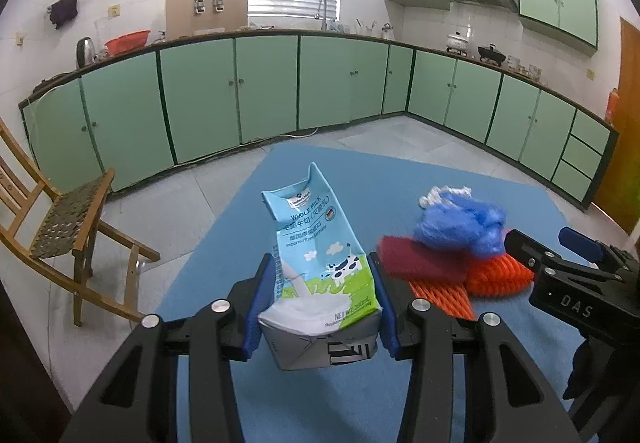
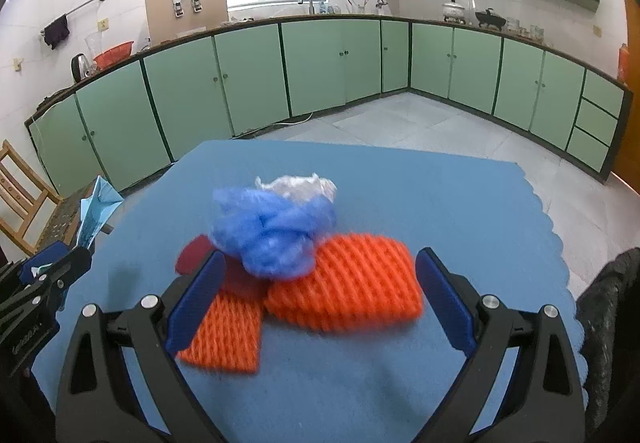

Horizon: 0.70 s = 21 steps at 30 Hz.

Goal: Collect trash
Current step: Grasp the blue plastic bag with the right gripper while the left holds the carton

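My left gripper (image 1: 320, 283) is shut on a light-blue whole milk carton (image 1: 316, 255) and holds it above the blue table mat (image 1: 320, 395). The carton's top also shows at the left of the right wrist view (image 2: 96, 211). My right gripper (image 2: 320, 283) is open, its blue pads on either side of a trash pile: orange foam nets (image 2: 352, 283), a dark red piece (image 2: 192, 255) and a crumpled blue plastic bag (image 2: 272, 235) on top. The same pile shows in the left wrist view (image 1: 460, 227), with the right gripper (image 1: 560, 267) beside it.
The blue mat (image 2: 440, 195) covers the table. A wooden chair (image 1: 60, 227) stands at the left of the table. Green kitchen cabinets (image 1: 260, 91) run along the far walls, with tiled floor (image 1: 400, 131) between them and the table.
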{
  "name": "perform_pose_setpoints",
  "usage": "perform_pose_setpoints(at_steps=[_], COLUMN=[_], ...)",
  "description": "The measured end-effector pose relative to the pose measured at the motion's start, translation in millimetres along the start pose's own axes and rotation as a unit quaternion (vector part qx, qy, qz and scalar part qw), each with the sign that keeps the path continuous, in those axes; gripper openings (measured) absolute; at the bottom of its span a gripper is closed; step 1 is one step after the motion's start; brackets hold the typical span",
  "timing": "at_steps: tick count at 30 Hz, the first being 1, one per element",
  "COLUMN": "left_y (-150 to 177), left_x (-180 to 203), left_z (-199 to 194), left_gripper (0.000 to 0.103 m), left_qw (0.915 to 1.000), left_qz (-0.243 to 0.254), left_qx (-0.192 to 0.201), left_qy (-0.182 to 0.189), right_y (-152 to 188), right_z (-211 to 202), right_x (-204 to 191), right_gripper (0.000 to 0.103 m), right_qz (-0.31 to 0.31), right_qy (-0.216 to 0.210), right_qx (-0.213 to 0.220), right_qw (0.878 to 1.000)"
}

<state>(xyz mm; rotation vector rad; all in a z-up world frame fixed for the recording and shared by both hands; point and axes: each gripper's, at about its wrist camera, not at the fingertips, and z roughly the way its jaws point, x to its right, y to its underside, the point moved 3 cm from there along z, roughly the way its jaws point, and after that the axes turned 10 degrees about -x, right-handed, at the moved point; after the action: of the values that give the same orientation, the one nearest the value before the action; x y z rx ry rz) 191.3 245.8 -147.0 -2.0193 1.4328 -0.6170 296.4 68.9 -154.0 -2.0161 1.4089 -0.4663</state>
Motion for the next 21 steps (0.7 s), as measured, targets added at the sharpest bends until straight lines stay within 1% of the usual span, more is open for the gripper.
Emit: perform_pose_setpoints(at_steps=[4,6,8,10,12,13,15,18,21], left_y=[-10.6,-11.9,-14.0,-14.5,-13.9,-13.2,-12.6,-13.6,-15.0], left_x=[-4.8,-7.3,-9.3,-10.2,-12.3,-11.5,-10.8,-10.2,-7.5], left_z=[5.5,8.3,11.8,13.5,14.1,13.6,12.0,8.7,1.6], left_gripper=[0.045,0.045,0.045,0.045,0.045,0.045,0.045,0.045,0.045], left_qw=[1.0000,1.0000,0.9999,0.9999,0.9999,0.9999,1.0000,0.9999,0.9999], left_qz=[-0.002,-0.002,-0.004,-0.005,-0.006,-0.007,-0.006,-0.005,-0.005], left_qx=[0.005,0.006,0.005,0.005,0.004,0.004,0.005,0.008,0.014], left_qy=[-0.005,-0.007,-0.008,-0.008,-0.007,-0.007,-0.006,-0.003,0.002], right_y=[-15.6,-19.9,-22.3,-21.9,-22.0,-21.2,-20.0,-18.8,-20.1], right_z=[12.8,18.4,26.0,32.4,38.2,39.9,38.0,24.3,7.2], right_x=[-5.6,-8.1,-10.5,-11.7,-15.5,-17.2,-20.3,-22.0,-18.8], right_gripper=[0.092,0.083,0.081,0.070,0.047,0.042,0.024,0.016,0.015], right_qz=[-0.001,-0.004,-0.008,-0.009,-0.011,-0.012,-0.017,-0.025,-0.021], right_qy=[0.000,-0.003,-0.007,-0.012,-0.028,-0.039,-0.050,-0.058,-0.068], right_qx=[0.001,-0.003,-0.013,-0.023,-0.040,-0.047,-0.051,-0.041,-0.028], right_qw=[1.000,1.000,1.000,1.000,0.999,0.998,0.997,0.997,0.997])
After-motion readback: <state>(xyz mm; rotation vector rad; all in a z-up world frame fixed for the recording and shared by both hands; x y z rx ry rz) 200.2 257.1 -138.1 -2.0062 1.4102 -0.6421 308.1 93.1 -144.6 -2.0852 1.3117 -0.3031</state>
